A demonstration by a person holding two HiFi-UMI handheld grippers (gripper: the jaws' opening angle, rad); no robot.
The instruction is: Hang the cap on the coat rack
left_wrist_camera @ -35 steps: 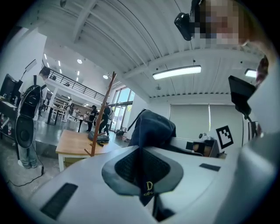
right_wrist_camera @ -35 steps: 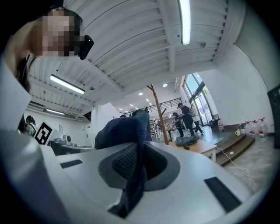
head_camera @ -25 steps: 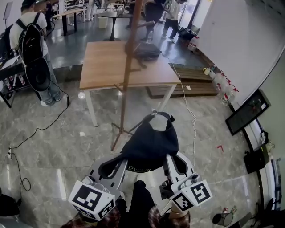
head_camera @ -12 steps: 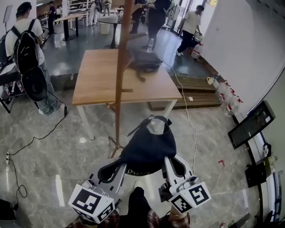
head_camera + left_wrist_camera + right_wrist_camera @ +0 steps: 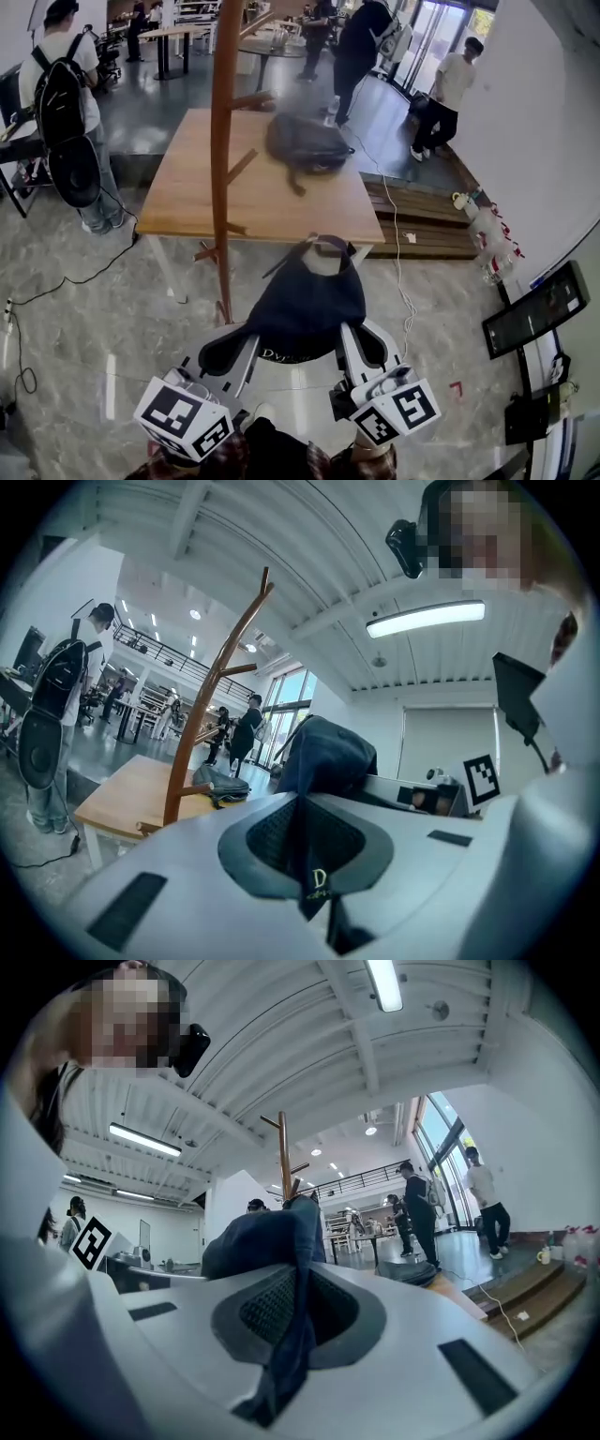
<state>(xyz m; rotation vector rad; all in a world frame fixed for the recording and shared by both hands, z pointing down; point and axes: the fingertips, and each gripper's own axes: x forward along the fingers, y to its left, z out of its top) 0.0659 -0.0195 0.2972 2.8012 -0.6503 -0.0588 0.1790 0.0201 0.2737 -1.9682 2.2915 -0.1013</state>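
While 2 hand-held tools are holding a dark navy cap (image 5: 305, 300) up between them, the cap is hanging in the air above a grey marble floor (image 5: 84, 319). The left tool (image 5: 246, 345) is pinching the cap's near left edge. Its jaws are pressing almost together on the fabric, where a small letter D is showing. The right tool (image 5: 349, 339) is gripping the near right edge the same way, its jaws clamping down on a fold of the cloth. The cap's crown is bulging toward the far side, and its strap opening is reaching over the near edge of a wooden tabletop (image 5: 187, 192). A wooden coat rack (image 5: 222, 159) is standing to the left of the cap and a little farther off, with short pegs angling up from its pole. The cap is not touching the rack. A dark backpack (image 5: 305, 141) is lying on the far part of the tabletop. At the far left, a bystander (image 5: 66, 103) carrying a black bag is standing on the floor.
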